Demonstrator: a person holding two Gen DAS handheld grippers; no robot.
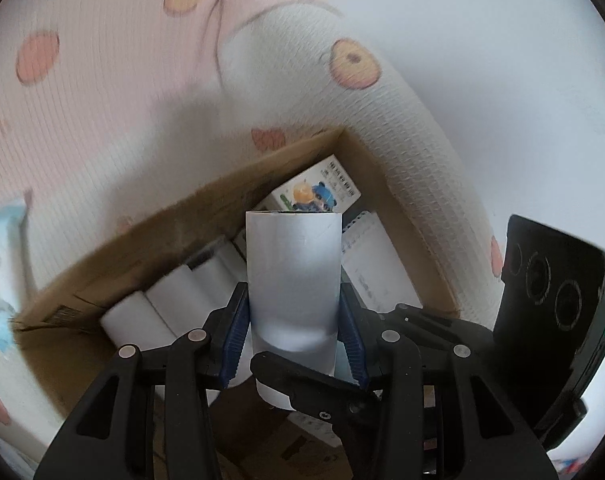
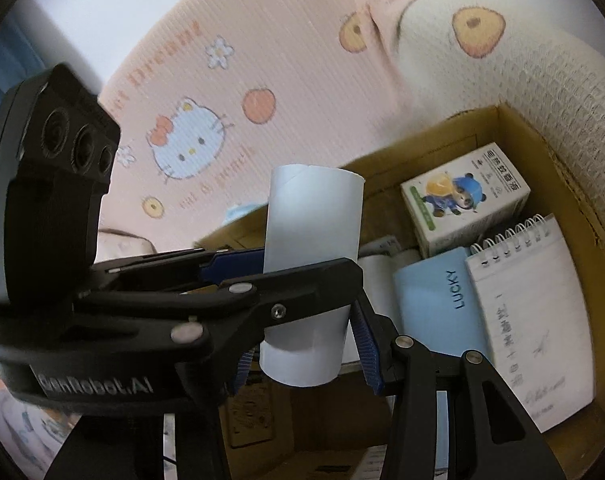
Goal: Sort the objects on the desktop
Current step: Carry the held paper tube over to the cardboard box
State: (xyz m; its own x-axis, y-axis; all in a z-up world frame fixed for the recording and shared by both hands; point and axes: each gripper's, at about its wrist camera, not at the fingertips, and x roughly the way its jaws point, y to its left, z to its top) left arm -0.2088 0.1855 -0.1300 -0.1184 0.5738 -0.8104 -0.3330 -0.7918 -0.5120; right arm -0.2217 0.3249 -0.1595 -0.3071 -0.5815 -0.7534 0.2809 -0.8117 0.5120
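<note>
Blue-padded fingers of the left gripper (image 1: 293,292) are closed at moderate width on a white tube (image 1: 292,256), one pad pressed against each side of its lower half. Fingers of the right gripper (image 2: 302,352) clamp the same tube (image 2: 312,216) lower down, near its bottom end, and one black finger crosses in front of it in the left view. The tube stands roughly upright, held by both grippers over an open cardboard box (image 1: 142,232). Inside the box, white rolls (image 1: 170,304) lie side by side along one wall. A small carton (image 2: 462,200) with a cartoon bear sits at the far corner. Beside it lies a spiral notepad (image 2: 530,300), and a pale blue item (image 2: 430,300) marked LUCKY touches the notepad's edge. Pink printed fabric (image 2: 222,80) lies behind the box.
</note>
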